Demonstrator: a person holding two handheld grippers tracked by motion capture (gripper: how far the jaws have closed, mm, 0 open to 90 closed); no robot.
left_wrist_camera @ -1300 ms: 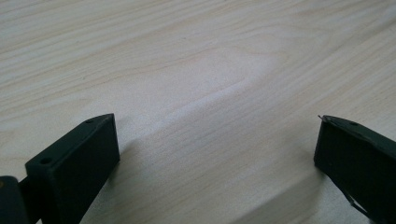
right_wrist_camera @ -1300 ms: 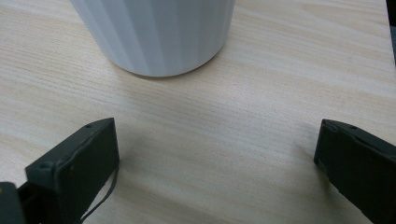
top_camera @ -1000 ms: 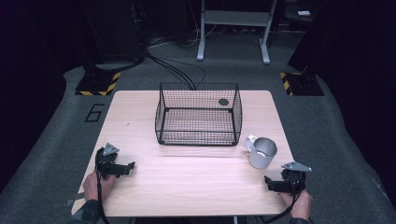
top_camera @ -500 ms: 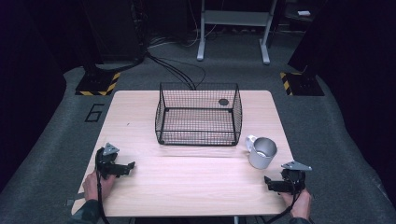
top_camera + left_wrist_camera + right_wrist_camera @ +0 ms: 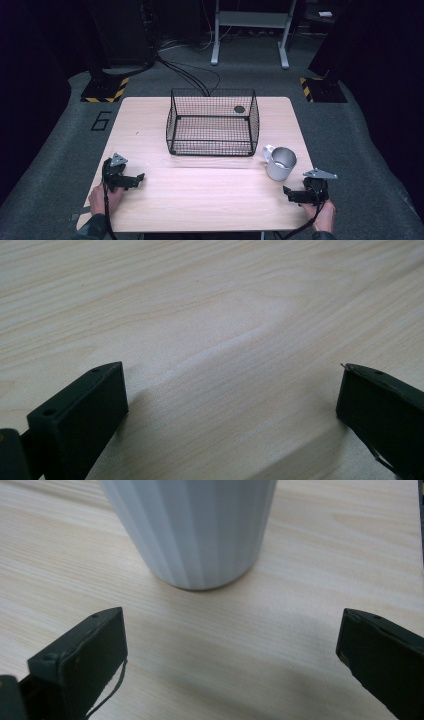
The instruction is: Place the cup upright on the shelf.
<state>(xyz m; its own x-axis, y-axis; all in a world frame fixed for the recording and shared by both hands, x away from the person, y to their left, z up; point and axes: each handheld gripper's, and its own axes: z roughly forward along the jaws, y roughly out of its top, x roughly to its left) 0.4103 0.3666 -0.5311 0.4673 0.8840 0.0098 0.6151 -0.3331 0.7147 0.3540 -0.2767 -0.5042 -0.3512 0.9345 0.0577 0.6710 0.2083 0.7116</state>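
Observation:
A grey fluted mug (image 5: pixel 280 163) stands upright on the wooden table (image 5: pixel 210 200), just right of a black wire basket (image 5: pixel 212 122). The mug (image 5: pixel 195 530) rises close ahead in the right gripper view, its base on the wood. My right gripper (image 5: pixel 288 192) rests near the table's front right corner, held by a hand, and stands open (image 5: pixel 230 655) with nothing between its jaws. My left gripper (image 5: pixel 140 178) lies at the front left, also hand-held and open (image 5: pixel 232 400) over bare wood.
A small dark round thing (image 5: pixel 239 109) shows at the basket's far right corner. Beyond the table lie black cables (image 5: pixel 190 75), a metal stand (image 5: pixel 248 30) and yellow-black striped bases (image 5: pixel 105 92) on grey floor. A "6" (image 5: pixel 101 120) is marked left of the table.

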